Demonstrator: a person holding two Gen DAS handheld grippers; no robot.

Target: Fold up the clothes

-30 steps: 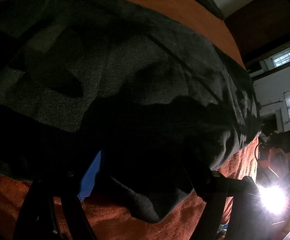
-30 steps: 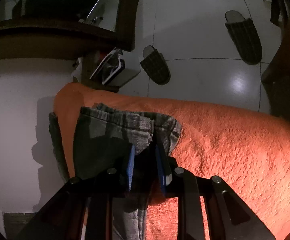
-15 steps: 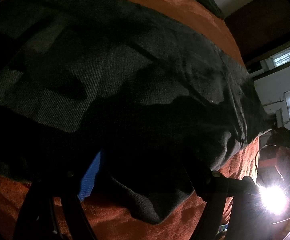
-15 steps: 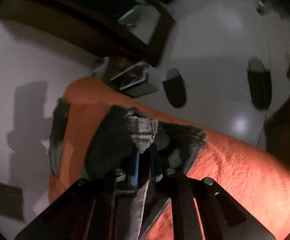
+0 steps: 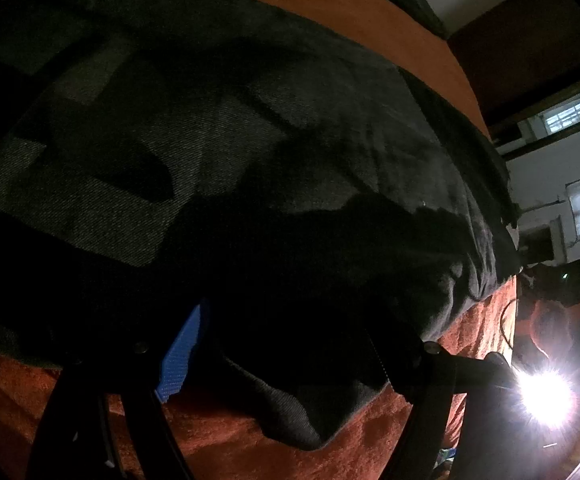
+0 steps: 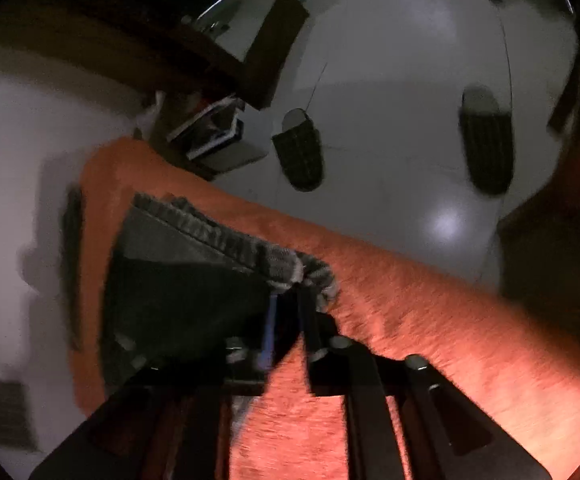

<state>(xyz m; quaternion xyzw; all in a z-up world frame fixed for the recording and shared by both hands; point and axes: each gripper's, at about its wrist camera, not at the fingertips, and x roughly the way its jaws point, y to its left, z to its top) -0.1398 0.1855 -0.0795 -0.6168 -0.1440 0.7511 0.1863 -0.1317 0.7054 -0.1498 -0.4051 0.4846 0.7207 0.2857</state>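
Dark grey jeans spread wide over an orange blanket on a bed, filling most of the left wrist view. Left gripper pushed in under the near edge of the denim; blue pad showing on the left, cloth draped across the gap, so cannot tell whether the jaws are clamped. Right gripper at the jeans' ribbed hem, jaws narrowed to a slim gap, pinching the hem fold, though blurred. Two checked slippers well apart on the pale floor beyond the bed. Bright lamp glaring at near right.
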